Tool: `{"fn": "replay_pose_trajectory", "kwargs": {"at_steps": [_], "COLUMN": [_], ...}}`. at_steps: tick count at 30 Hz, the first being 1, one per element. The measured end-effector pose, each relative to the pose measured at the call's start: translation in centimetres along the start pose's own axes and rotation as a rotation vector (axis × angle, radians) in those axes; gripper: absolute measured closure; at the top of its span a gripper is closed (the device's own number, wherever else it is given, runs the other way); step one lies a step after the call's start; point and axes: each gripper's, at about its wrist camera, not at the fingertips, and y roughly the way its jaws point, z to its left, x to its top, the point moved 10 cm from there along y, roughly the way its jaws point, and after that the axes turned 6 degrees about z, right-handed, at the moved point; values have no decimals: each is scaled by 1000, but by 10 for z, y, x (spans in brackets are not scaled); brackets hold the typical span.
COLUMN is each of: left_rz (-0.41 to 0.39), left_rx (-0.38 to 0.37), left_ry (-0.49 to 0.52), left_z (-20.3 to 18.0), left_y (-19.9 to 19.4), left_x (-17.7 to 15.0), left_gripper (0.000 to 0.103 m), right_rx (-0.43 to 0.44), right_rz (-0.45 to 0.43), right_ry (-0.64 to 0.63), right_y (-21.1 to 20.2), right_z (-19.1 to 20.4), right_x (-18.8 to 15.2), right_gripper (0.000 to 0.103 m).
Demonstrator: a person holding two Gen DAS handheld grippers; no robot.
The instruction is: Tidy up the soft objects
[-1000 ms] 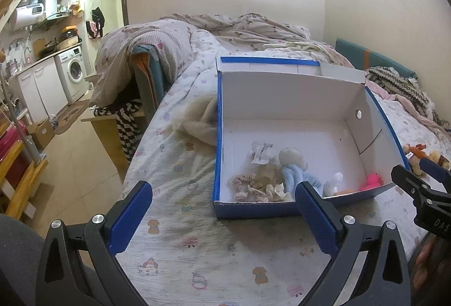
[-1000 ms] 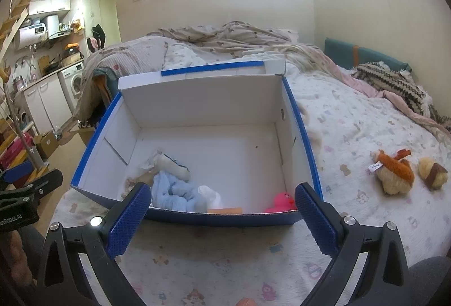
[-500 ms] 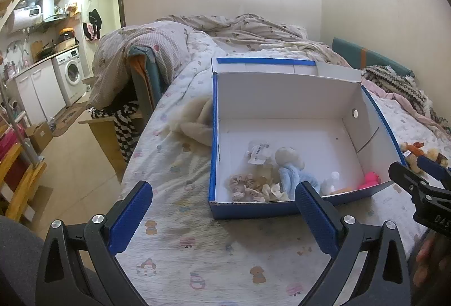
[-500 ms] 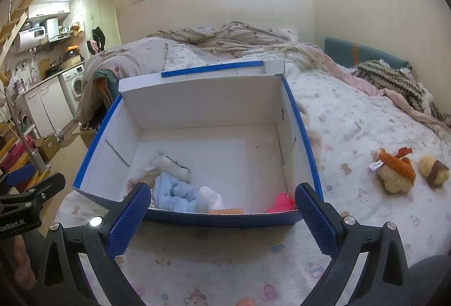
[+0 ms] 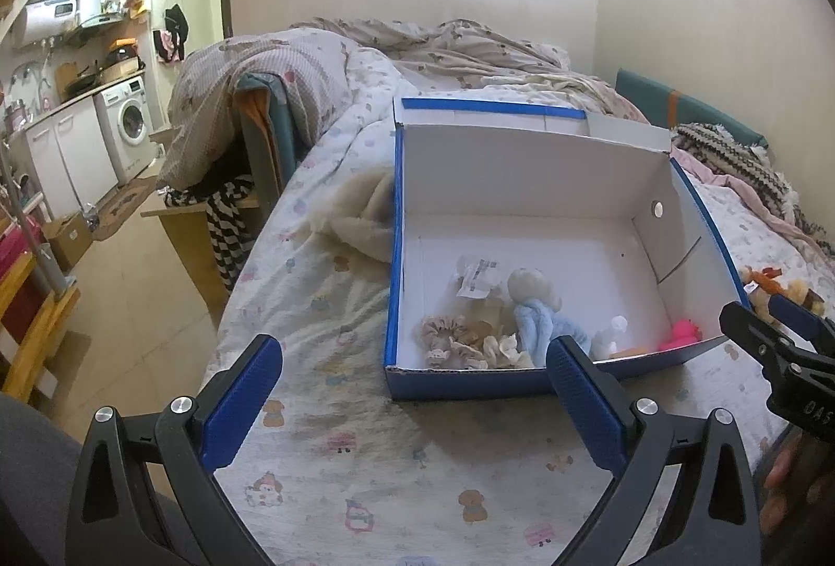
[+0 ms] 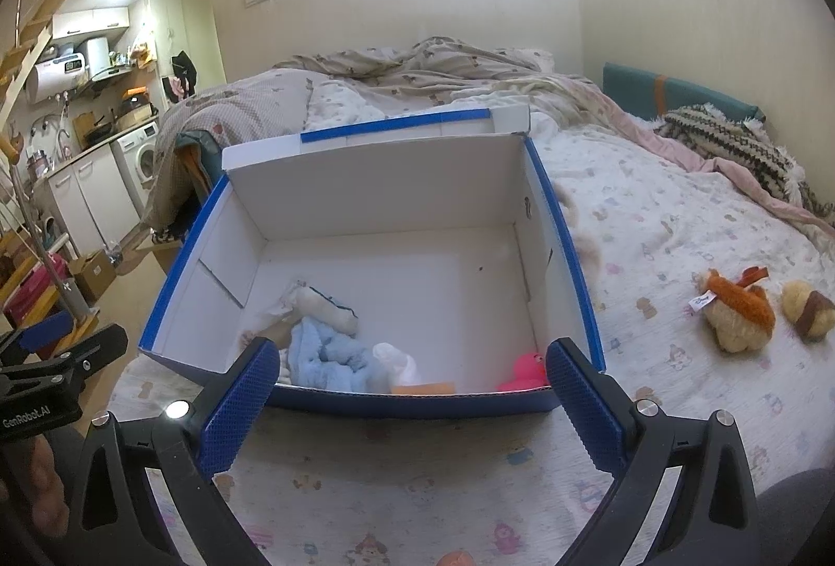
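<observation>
Both grippers, left gripper (image 5: 412, 381) and right gripper (image 6: 409, 381), hang spread and empty above the bed's (image 6: 652, 211) near edge. Between them the blue-rimmed box (image 6: 376, 190) holds a light-blue plush (image 6: 334, 354), scrunchies (image 5: 449, 339) and a pink duck (image 6: 527, 370) along its near wall. Two brown plush toys (image 6: 736, 313) lie on the bedsheet beyond its right wall.

Bed (image 6: 652, 221) with patterned sheet carries an open box (image 6: 376, 180); two plush toys (image 6: 741, 315) beside it; rumpled blankets (image 6: 417, 70) behind.
</observation>
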Motion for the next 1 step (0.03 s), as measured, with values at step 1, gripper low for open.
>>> {"fn": "replay_pose_trajectory", "kwargs": {"at_steps": [1], "left_rz": [3], "left_rx": [-3], "left_ry": [-4], "left_z": [0], "left_y": [0], "left_x": [-1], "left_gripper": [2], "right_rx": [0], "right_rz": [2], "right_ry": [3], "right_y": [0], "right_z": [0], "right_x": [0], "right_gripper": [0]}}
